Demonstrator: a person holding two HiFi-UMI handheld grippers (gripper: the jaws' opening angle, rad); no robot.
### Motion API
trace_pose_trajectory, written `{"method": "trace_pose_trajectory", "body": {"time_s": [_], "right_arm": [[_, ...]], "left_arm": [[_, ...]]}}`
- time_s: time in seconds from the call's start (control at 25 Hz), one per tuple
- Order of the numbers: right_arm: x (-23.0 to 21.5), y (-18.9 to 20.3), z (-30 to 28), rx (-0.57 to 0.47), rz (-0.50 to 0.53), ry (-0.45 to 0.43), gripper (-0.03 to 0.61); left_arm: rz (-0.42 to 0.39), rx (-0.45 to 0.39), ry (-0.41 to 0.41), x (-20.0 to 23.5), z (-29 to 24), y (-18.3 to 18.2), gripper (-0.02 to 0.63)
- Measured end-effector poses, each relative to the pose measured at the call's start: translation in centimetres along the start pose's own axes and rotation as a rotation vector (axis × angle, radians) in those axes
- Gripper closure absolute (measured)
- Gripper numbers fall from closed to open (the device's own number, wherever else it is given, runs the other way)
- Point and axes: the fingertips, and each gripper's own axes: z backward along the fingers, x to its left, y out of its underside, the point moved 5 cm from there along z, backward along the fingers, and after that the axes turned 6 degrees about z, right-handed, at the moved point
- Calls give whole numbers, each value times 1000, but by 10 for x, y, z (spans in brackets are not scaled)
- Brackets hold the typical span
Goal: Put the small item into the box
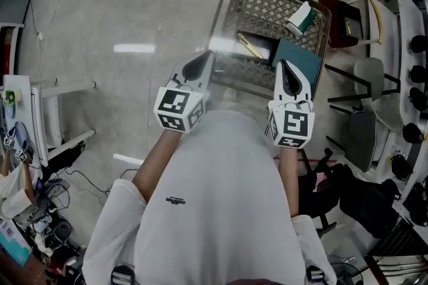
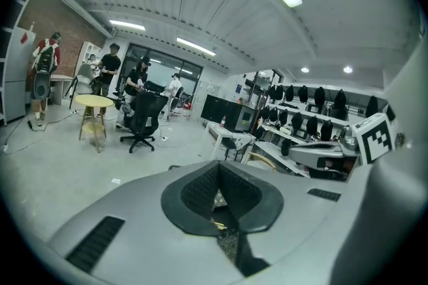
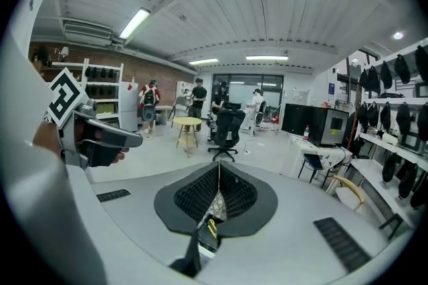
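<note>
While the person stands over a wire basket (image 1: pixel 261 6), both forearms (image 1: pixel 155 160) extend forward from white sleeves, roughly parallel. They hold the left gripper (image 1: pixel 206 57) and right gripper (image 1: pixel 285 66) in front of the torso, pointing ahead and slightly downward over the basket's near edge. Left gripper: jaws fully together, pads meeting tip to tip, nothing between them. Right gripper: likewise closed and empty. Neither touches anything in the basket. Task items: a small white-and-green carton (image 1: pixel 301 18) lies in the basket's far right corner. A dark box (image 1: pixel 262 44) holding a yellow strip (image 1: pixel 249 46) sits mid-basket, with a flat teal box (image 1: pixel 299 61) just beside it on the right, partly behind the right gripper's tip. Which box the task means cannot be determined. Markings: the marker cubes (image 1: pixel 179 110) show black-and-white square patterns only. The shirt (image 1: pixel 207 223) bears a small dark chest logo (image 1: pixel 176 200), too small to read. Print on the carton is illegible.
</note>
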Motion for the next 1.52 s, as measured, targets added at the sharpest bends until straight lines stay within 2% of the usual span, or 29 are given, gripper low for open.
{"method": "trace_pose_trajectory", "body": {"time_s": [0.44,0.84,1.52], "right_arm": [[-11,3,11,-48,-19,11,577],[-12,-5,5,-84,-17,-36,577],[-29,2,3,-95,-21,-49,577]], "left_arm": [[-18,-24,-1,-13,0,-3,612],[-25,-47,-12,-22,-4,-9,612],[-24,-62,-24,-37,-16,-6,612]]}}
